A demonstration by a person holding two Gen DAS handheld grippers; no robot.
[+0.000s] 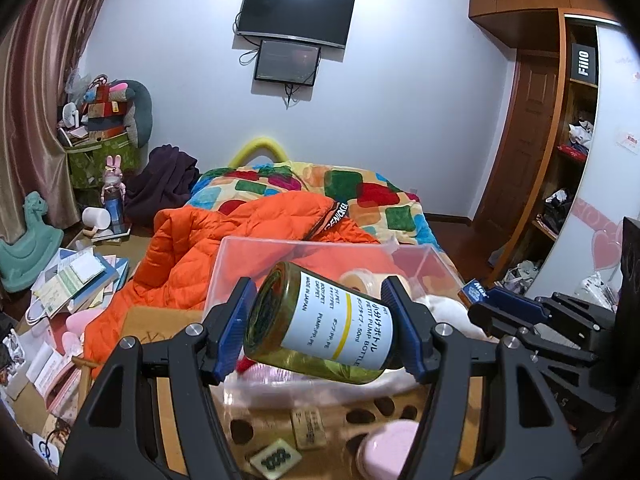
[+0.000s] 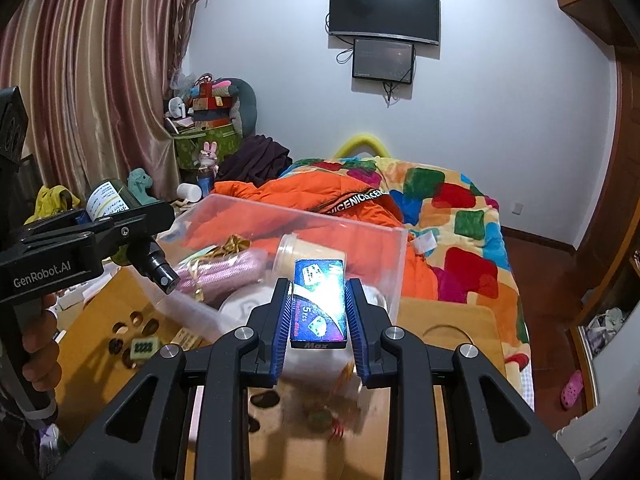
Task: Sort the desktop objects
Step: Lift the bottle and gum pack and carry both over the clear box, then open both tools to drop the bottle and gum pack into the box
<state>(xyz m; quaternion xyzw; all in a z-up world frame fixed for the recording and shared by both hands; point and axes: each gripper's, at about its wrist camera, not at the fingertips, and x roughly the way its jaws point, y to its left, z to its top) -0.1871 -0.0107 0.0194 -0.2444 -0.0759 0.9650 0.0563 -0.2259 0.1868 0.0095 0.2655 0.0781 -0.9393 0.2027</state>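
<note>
My left gripper (image 1: pixel 320 328) is shut on a dark green pump bottle (image 1: pixel 320 322) with a white label, held on its side above the wooden table. In the right wrist view that bottle (image 2: pixel 110 200) shows at the left with its black pump nozzle pointing right. My right gripper (image 2: pixel 318 312) is shut on a small shiny blue box (image 2: pixel 319 304) marked "Max", held just in front of a clear plastic bin (image 2: pixel 360 236). In the left wrist view the bin (image 1: pixel 436 264) stands behind the bottle, and the blue box (image 1: pixel 476 290) peeks in at the right.
The bin holds a beige jar (image 2: pixel 304 256), a pink roll (image 2: pixel 232 272), gold ribbon and a white cloth. On the table (image 2: pixel 452 320) lie a mahjong tile (image 1: pixel 276 460), a small wooden block (image 1: pixel 307 428) and a pink round case (image 1: pixel 388 452). A bed with an orange jacket (image 1: pixel 224 240) lies behind.
</note>
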